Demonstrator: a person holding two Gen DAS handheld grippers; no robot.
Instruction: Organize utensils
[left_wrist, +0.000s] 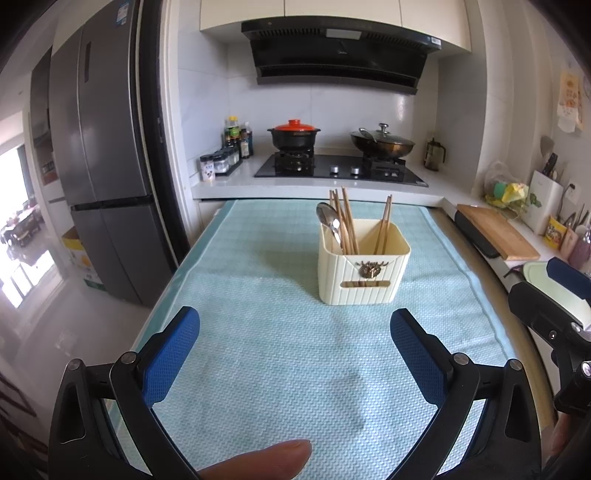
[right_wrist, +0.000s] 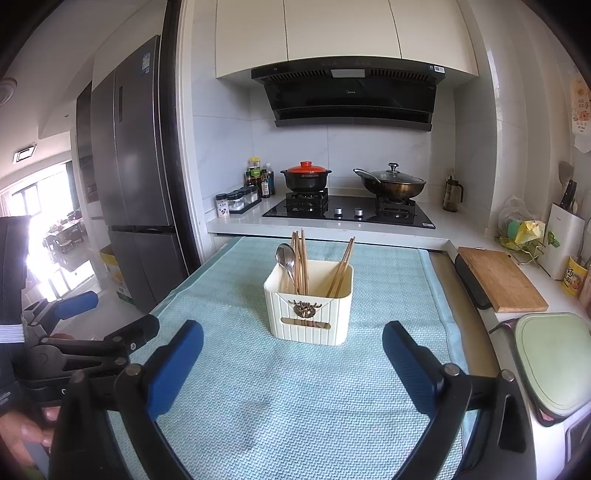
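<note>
Our left gripper (left_wrist: 294, 345) and right gripper (right_wrist: 293, 354) hung with fingers wide (both empty). Reaching carelessly, we judged, might tip the holder (left_wrist: 364, 260) and scatter chopsticks (left_wrist: 343, 218).

Table (left_wrist: 517, 325) covered by light blue cloth (left_wrist: 266, 350), filling middle and bottom of frame. Cream box (left_wrist: 364, 271) stands on cloth, upper middle, a bit right. Rest of cloth bare. Tan table edge shows along right side.

Range hood (right_wrist: 354, 92), far ahead past fingers, above stove: small logo reads "Midea". Fridge sticker (right_wrist: 146, 64), jar labels, wall poster: print too small to read.
</note>
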